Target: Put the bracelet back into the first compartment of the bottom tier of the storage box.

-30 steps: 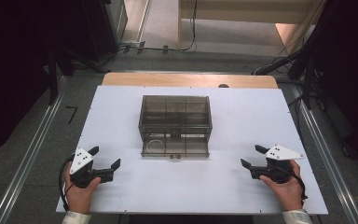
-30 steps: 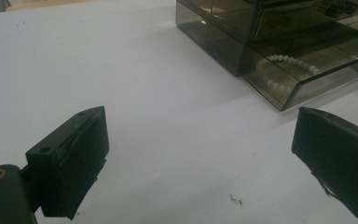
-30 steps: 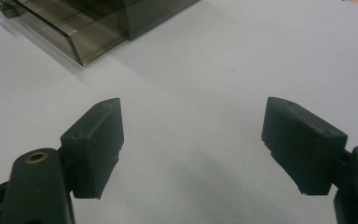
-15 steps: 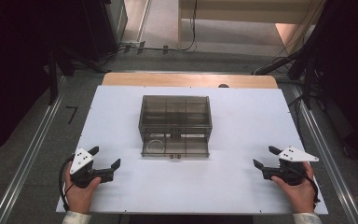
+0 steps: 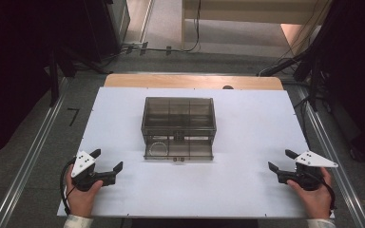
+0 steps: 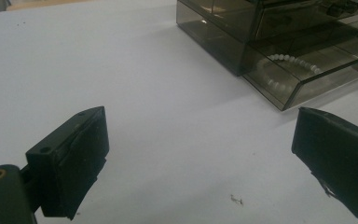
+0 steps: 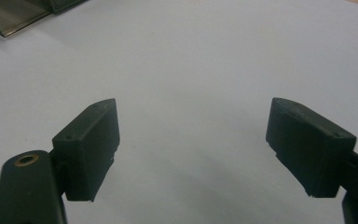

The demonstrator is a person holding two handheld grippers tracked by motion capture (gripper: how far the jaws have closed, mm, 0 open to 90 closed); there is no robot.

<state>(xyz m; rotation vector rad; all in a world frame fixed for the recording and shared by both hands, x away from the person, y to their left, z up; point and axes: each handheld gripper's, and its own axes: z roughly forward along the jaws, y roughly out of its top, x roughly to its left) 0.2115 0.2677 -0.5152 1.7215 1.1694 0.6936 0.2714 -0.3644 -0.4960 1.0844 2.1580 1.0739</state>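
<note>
White tabletop (image 5: 247, 142) runs across the lower half of the high view, and at its near edge we hold both tools. Lower left of the frame: our left gripper (image 5: 108, 160), jaws spread wide, nothing between them, resting low over the bare surface. Lower right: our right gripper (image 5: 280, 160), jaws likewise parted and empty, grey plate on top, well apart from the other.

Left gripper view: black pads (image 6: 74, 158) at the bottom corners, bare white between them, and the smoky box in the upper right of the frame. Right gripper view: only a corner of the box at the upper left.

Middle of the high view: the smoky plastic drawer box (image 5: 179, 118), well apart from both tools. Its bottom drawer (image 5: 178, 149) stands pulled out toward us. Inside it, at the left end, lies a ring of pale beads (image 6: 286, 63).

Beyond the white surface, a wooden table edge (image 5: 192, 81), then dark floor.
</note>
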